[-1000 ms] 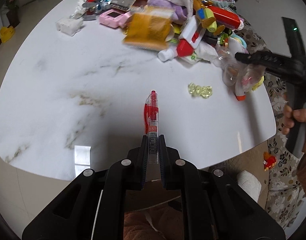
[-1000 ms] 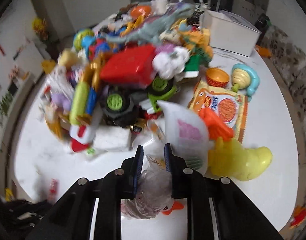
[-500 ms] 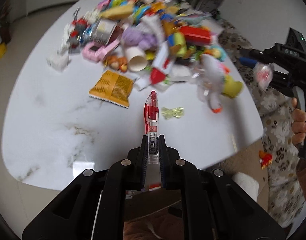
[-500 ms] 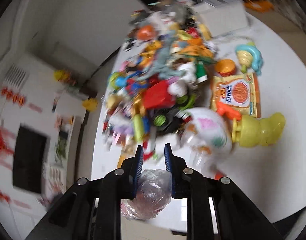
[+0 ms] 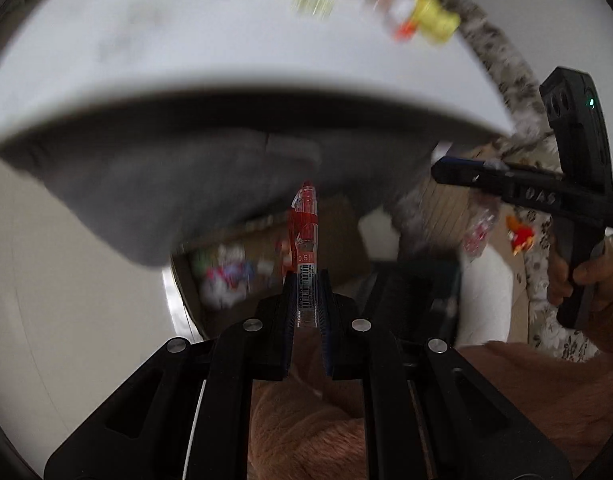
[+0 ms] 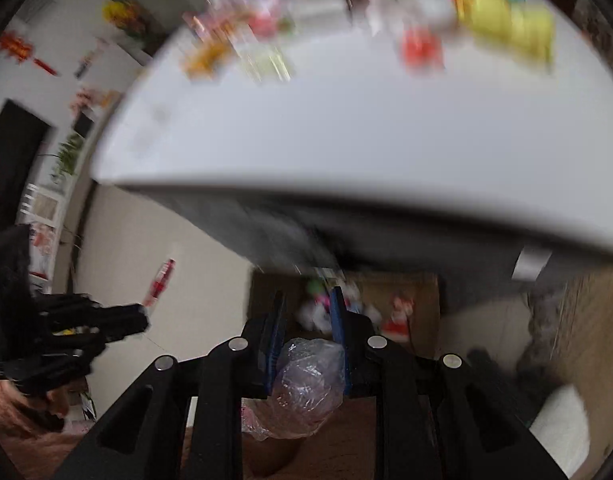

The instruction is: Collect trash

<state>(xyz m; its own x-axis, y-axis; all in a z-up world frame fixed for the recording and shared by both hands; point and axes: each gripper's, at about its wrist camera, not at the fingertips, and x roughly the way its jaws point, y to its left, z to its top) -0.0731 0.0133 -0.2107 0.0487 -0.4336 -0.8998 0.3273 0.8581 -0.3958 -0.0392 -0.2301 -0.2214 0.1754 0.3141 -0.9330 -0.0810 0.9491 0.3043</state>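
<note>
My left gripper [image 5: 306, 280] is shut on a red and clear pen [image 5: 304, 240], which points forward below the table edge. My right gripper [image 6: 305, 300] is shut on a crumpled clear plastic wrapper [image 6: 306, 384]. Both are held below the white table [image 5: 226, 60], over a cardboard box [image 6: 410, 292] on the floor with several bits of trash inside. The right gripper shows in the left wrist view [image 5: 450, 170] with the wrapper [image 5: 478, 232] hanging from it. The left gripper shows in the right wrist view [image 6: 142, 316], holding the pen [image 6: 160, 280].
The table top [image 6: 346, 120] carries a blurred pile of toys and packets [image 6: 386, 8] at its far side. The table's grey underside [image 5: 166, 184] hangs just above the grippers. A patterned fabric [image 5: 502, 80] is at the right. Pale floor [image 5: 66, 280] lies to the left.
Both grippers have dropped from above the table to below its front edge, over the box on the floor. Each still holds its item.
</note>
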